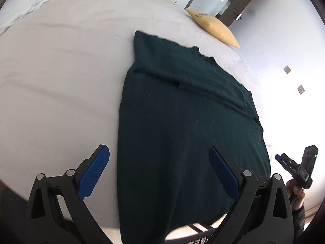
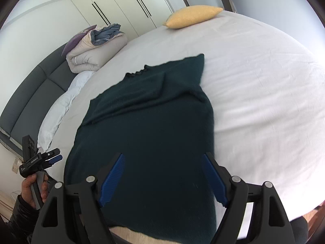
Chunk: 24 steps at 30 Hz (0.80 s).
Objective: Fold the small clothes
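Both my left tongs (image 1: 159, 170) and right tongs (image 2: 163, 178) stand wide open, holding nothing, above the dark green sweater (image 1: 182, 122), spread flat on the bed (image 1: 61, 71) for folding.

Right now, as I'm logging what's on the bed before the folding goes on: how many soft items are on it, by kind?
Dark green garment: 1
Yellow cushion: 1
Folded duvet bundle: 1
White pillow: 1
Total: 4
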Each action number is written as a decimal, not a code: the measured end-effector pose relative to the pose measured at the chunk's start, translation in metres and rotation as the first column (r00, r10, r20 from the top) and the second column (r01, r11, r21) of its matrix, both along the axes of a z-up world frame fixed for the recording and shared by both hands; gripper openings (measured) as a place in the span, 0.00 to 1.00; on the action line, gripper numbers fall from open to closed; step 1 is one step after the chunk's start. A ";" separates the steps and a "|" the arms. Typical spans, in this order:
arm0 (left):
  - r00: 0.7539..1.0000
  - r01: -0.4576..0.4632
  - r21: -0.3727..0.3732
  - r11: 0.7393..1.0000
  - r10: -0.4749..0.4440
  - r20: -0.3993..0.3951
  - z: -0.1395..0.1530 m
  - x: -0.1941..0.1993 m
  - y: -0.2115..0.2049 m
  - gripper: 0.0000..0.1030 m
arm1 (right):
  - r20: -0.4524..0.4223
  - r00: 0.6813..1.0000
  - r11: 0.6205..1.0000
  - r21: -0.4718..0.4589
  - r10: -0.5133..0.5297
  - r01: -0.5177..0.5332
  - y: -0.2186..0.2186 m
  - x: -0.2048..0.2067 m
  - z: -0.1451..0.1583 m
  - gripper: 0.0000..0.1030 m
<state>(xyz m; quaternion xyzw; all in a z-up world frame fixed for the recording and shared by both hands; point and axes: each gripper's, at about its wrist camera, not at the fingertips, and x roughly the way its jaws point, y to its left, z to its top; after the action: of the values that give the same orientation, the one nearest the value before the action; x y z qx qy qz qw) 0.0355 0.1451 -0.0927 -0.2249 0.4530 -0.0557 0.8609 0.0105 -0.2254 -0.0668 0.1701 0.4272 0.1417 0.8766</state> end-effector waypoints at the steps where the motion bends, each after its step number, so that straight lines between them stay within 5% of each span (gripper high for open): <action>1: 1.000 -0.002 -0.013 1.000 0.002 -0.007 -0.002 -0.009 0.000 0.97 | -0.014 1.000 1.000 -0.004 -0.008 0.008 -0.005 -0.005 -0.003 0.78; 16: 0.968 -0.024 -0.139 0.990 -0.011 -0.250 -0.071 -0.070 0.002 0.93 | -0.140 0.990 0.992 0.121 -0.012 0.029 -0.037 -0.042 -0.043 0.78; 24: 0.959 -0.001 -0.173 0.985 -0.049 -0.281 -0.096 -0.066 -0.005 0.85 | -0.157 0.987 0.987 0.163 0.019 0.006 -0.040 -0.044 -0.047 0.78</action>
<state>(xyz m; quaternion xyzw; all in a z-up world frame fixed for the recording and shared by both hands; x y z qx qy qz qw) -0.0308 0.1404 -0.1891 -0.2984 0.5679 -0.0722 0.7637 -0.0331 -0.2650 -0.1134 0.2504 0.4828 0.1651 0.8228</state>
